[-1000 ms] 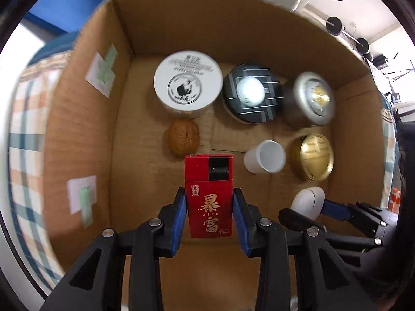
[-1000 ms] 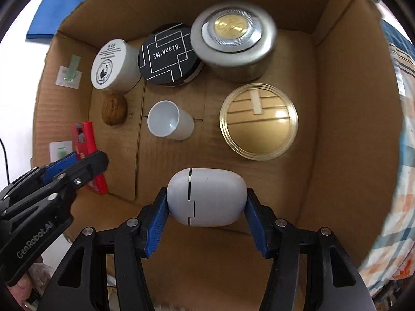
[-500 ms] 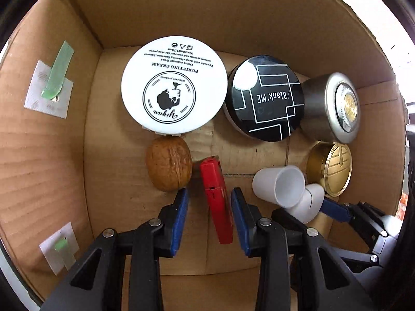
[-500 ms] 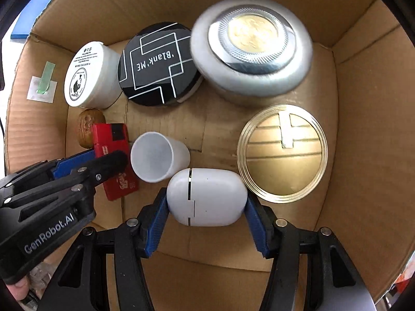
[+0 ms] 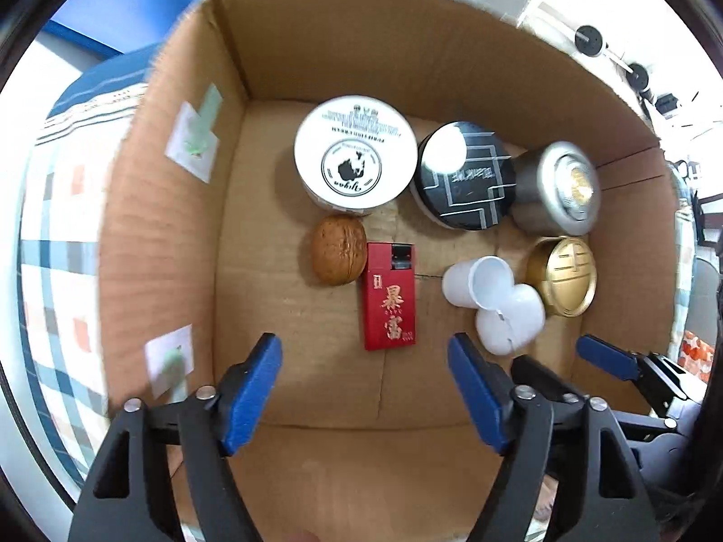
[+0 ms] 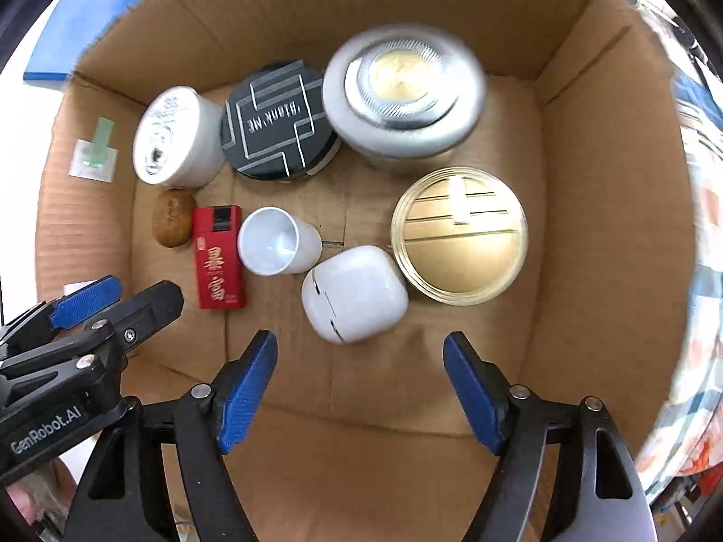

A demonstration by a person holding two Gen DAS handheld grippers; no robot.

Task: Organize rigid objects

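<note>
Both tools released their loads: your left tool stood apart above the flat red lighter beside the brown walnut, and your right tool stood apart above the white rounded plastic case on the cardboard box floor.
</note>
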